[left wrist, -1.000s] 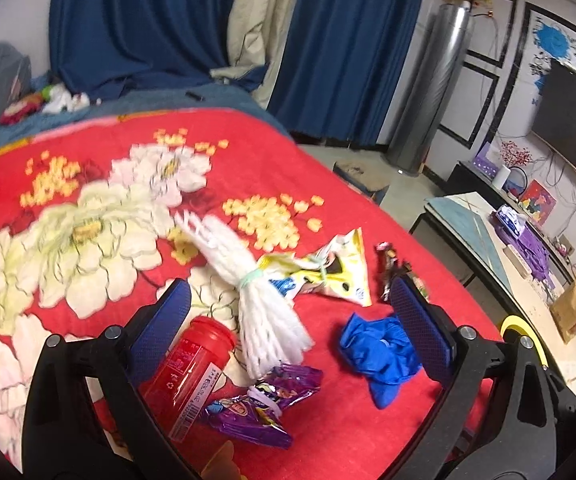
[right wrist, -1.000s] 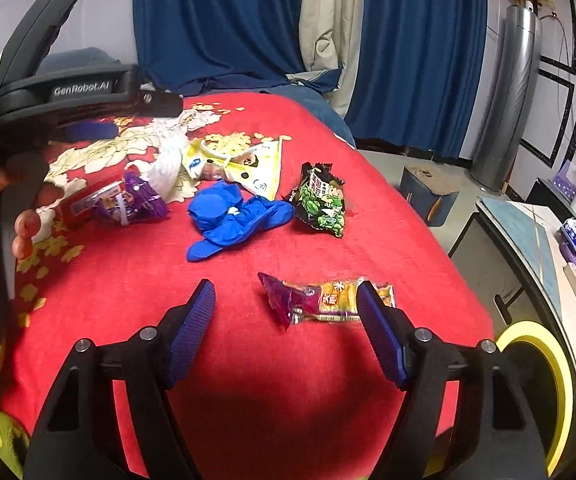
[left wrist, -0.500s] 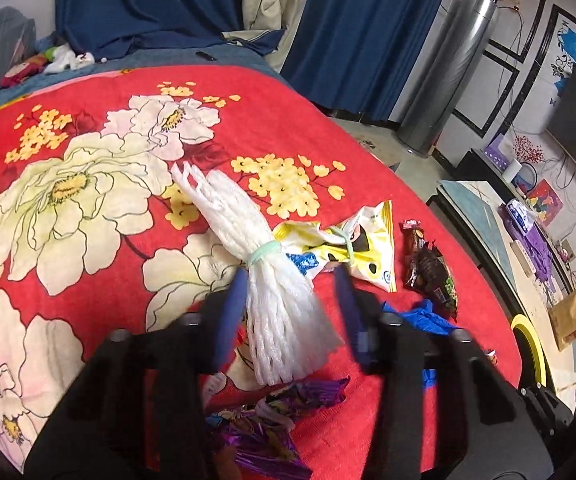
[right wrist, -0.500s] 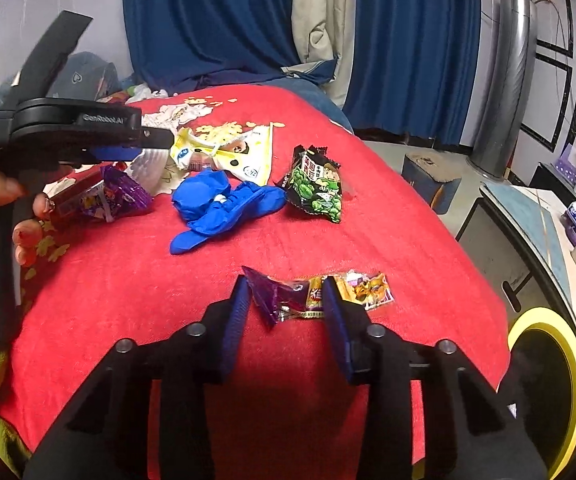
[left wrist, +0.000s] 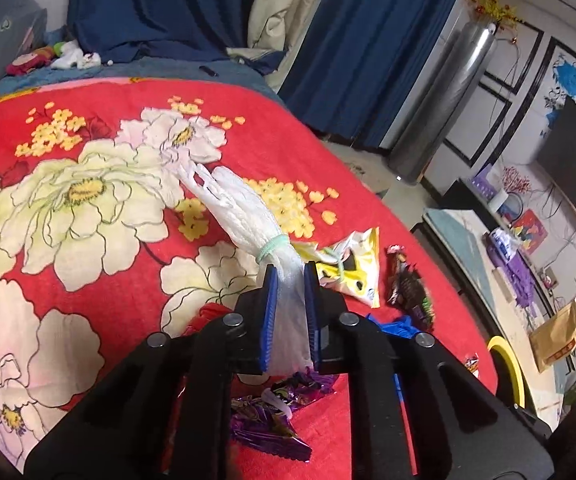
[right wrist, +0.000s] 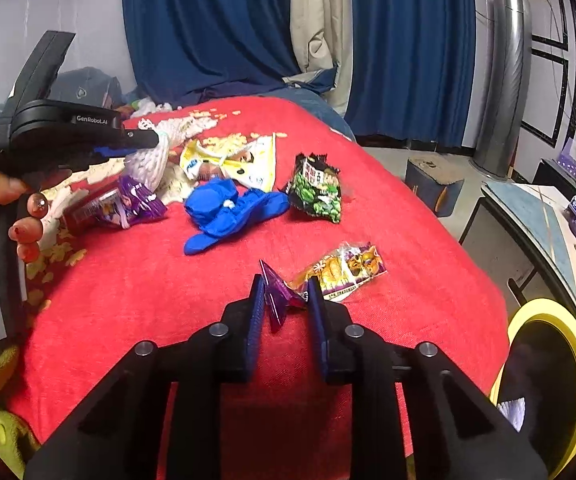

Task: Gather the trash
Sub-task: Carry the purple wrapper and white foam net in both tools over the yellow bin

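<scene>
A home bedroom: floral red blanket [left wrist: 88,240] on the bed, blue curtains [left wrist: 168,4], television [left wrist: 572,152].

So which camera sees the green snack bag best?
The right wrist view: the green snack bag lies flat on the red blanket, whole and facing the camera. In the left wrist view the same bag is a small, dark, blurry shape off to the side.

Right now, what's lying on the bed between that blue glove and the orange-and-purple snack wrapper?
Nothing: in the right wrist view only bare red blanket separates the blue glove from the snack wrapper. The green packet lies off to the side.
</scene>
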